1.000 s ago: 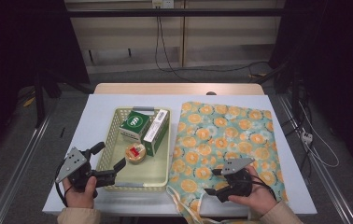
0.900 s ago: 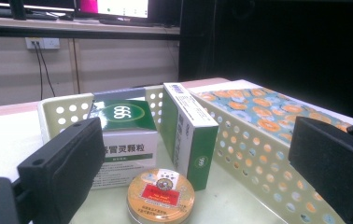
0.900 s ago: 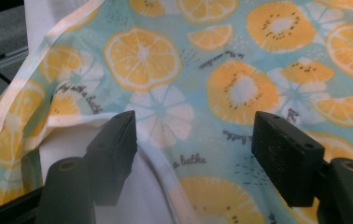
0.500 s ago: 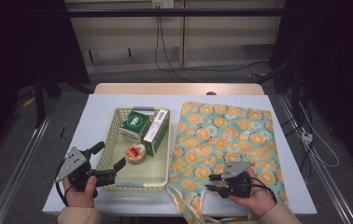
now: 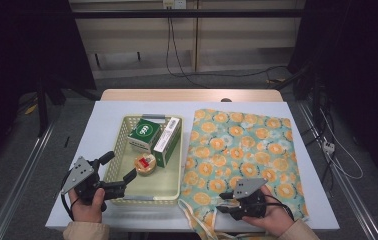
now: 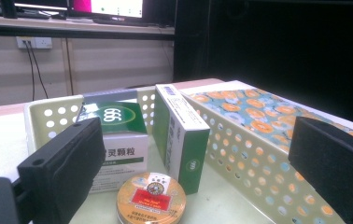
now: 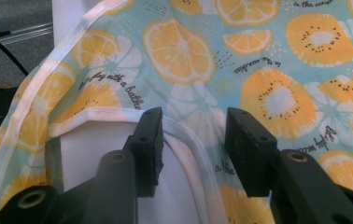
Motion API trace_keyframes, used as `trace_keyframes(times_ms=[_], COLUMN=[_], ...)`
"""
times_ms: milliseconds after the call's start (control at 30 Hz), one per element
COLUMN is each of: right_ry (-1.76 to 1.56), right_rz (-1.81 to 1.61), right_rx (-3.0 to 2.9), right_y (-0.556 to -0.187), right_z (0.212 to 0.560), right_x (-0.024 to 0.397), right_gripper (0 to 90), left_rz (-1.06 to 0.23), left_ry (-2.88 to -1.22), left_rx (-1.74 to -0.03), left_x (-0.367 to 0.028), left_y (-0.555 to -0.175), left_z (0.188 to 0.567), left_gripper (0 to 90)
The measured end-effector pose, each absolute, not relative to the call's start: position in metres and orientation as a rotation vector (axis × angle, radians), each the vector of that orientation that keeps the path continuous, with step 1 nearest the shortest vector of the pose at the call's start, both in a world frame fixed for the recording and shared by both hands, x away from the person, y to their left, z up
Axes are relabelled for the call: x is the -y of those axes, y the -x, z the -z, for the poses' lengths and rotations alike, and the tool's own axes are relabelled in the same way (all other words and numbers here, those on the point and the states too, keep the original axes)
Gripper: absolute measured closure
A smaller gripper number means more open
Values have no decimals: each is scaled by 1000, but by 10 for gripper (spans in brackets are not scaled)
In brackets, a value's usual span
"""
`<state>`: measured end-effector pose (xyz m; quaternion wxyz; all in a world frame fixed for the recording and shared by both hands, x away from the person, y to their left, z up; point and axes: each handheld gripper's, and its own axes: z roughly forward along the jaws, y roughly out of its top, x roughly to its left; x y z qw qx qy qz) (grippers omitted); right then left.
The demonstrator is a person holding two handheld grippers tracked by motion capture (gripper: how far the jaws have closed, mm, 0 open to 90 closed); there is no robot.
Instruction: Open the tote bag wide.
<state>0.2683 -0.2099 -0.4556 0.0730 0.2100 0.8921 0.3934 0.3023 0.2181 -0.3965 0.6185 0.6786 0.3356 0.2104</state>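
A fruit-print cloth bag [image 5: 247, 145] lies flat on the right half of the table. At its near edge my right gripper [image 5: 221, 205] points left over the bag's white-edged handle [image 5: 197, 220]. In the right gripper view the handle's white hem [image 7: 184, 140] runs between the jaws of the right gripper [image 7: 195, 121] on the bag [image 7: 277, 98]. The jaws have just been opening and do not press it. My left gripper [image 5: 119, 165] stands open at the near left corner of the pale green basket [image 5: 181, 165].
The basket [image 6: 240, 154] holds a green-topped box [image 5: 145, 132] [image 6: 118, 116], a long green-and-white box [image 5: 167, 141] [image 6: 179, 135] and a round tin [image 5: 145, 164] [image 6: 151, 196]. The tin lies just ahead of the left gripper [image 6: 200, 135]. Cables cross the floor beyond the table.
The right gripper has edged toward the table's near side, along the bag's handle, and its jaws stand narrower than a second ago. The left gripper has kept still.
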Motion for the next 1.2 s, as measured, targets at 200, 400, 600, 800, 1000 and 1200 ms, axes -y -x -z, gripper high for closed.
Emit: trace_keyframes(times_ms=[200,400,600,800,1000,1200], right_ry=[-662,-650,-714,-784,-823,-912], right_rz=[-1192,-1225,-1264,-1262,-1264,-1262], right_rx=[-2659,-2684,-2678,-2632,-2592,-2526], right_y=[-270,-273,-279,-289,-301,-323], right_z=[457,457,459,458,456,451], right_x=[207,207,209,210,209,216], right_gripper=[749,890,900,900,900,900], left_rz=[-489,-486,-483,-480,-480,-478], left_ry=[-1560,-1563,-1564,-1567,-1580,-1584], left_rx=[-771,-766,-770,-774,-769,-767], left_x=[-217,-216,-216,-215,-214,-211], left_y=[-302,-303,-303,-304,-304,-304], left_z=[396,395,396,397,398,398], left_gripper=[35,35,35,35,35,35])
